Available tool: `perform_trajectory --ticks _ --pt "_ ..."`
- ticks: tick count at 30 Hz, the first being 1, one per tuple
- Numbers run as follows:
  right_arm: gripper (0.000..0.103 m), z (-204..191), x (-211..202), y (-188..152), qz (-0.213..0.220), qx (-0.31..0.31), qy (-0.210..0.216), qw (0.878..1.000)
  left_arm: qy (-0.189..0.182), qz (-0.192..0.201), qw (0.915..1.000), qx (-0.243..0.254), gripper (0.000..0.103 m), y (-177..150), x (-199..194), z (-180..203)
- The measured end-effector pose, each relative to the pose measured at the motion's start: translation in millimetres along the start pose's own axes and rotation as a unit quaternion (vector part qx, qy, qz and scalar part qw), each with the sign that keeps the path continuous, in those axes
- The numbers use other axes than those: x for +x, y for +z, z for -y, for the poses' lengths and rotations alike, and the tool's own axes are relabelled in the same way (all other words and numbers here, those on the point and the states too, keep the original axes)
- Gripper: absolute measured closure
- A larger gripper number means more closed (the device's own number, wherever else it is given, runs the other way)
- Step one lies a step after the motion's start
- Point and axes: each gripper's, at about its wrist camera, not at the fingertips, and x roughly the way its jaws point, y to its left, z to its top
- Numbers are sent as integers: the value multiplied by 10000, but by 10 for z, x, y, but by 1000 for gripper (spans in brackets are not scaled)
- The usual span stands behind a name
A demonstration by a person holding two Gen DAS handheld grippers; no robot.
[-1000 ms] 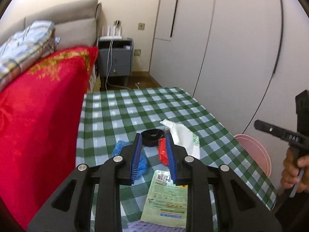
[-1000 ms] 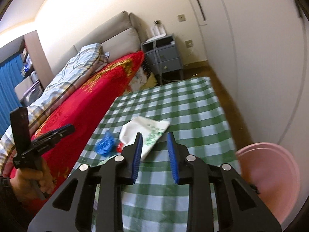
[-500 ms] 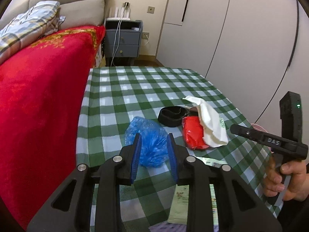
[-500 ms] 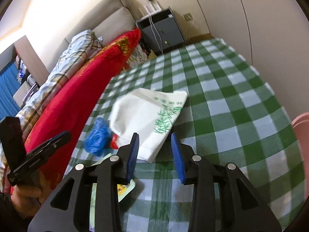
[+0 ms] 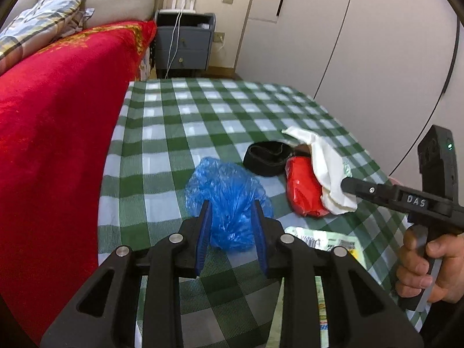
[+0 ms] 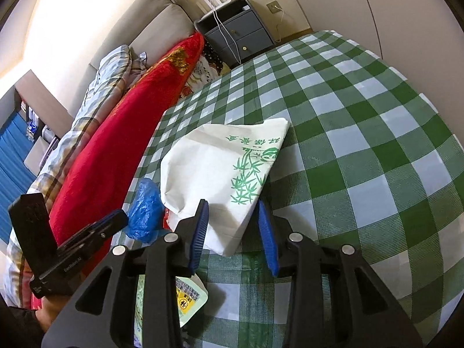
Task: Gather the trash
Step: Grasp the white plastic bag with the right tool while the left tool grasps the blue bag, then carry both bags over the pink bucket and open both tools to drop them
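Observation:
A crumpled blue plastic bag (image 5: 227,194) lies on the green checked tablecloth (image 5: 185,121). My left gripper (image 5: 231,226) is open, its blue pads on either side of the bag's near end. A white paper bag with green bamboo print (image 6: 220,168) lies over a red wrapper (image 5: 303,188), next to a black band (image 5: 266,158). My right gripper (image 6: 233,229) is open with the white bag's near corner between its pads; it also shows in the left wrist view (image 5: 348,184). The blue bag shows in the right wrist view (image 6: 143,208).
A green and yellow printed packet (image 5: 322,239) lies at the near table edge, also below my right gripper (image 6: 185,295). A red blanket on a bed (image 5: 58,116) borders the table's left side. A grey nightstand (image 5: 184,43) stands beyond, white wardrobe doors (image 5: 362,43) to the right.
My left gripper has closed in on the blue bag, now between its pads. My right gripper has moved forward and down, its pads now around the white bag's corner.

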Motion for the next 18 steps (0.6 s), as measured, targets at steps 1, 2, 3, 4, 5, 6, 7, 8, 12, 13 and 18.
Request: perform_trajectory --ticks 1,2,3,4,5,6,7,8,12,13,18 --pt "66 -6 3 -5 -1 -10 -1 10000 1 -46 10000 5 75 -5 17 3" --pt "66 -14 6 -13 0 -30 6 10000 -18 -69 10000 3 75 -12 26 3" --pt "66 -22 8 -11 0 -44 16 10000 -29 -95 9999 11 75 -15 34 7" --pt "68 -20 5 -7 5 -51 26 10000 -29 -122 9999 24 76 -17 41 10" --pt "71 -24 -10 -6 33 -62 37 10000 -29 -145 9999 40 78 -20 47 13" --pt "73 -32 -33 -4 78 -86 34 9999 -48 -159 9998 77 85 -23 48 23" --pt "79 -40 -56 3 119 -108 37 9999 -47 -165 9998 106 90 -23 53 29" --pt "82 -34 -89 7 150 -115 65 9998 -29 -173 9997 153 96 -24 51 40" --pt "91 -81 -217 42 322 -195 162 9992 39 -107 9996 273 100 1 9 76" --pt "93 -109 -264 50 372 -263 164 9988 51 -90 9995 290 101 9 -8 84" --pt "96 -244 -490 75 578 -630 153 9962 126 19 9992 390 101 47 -126 146"
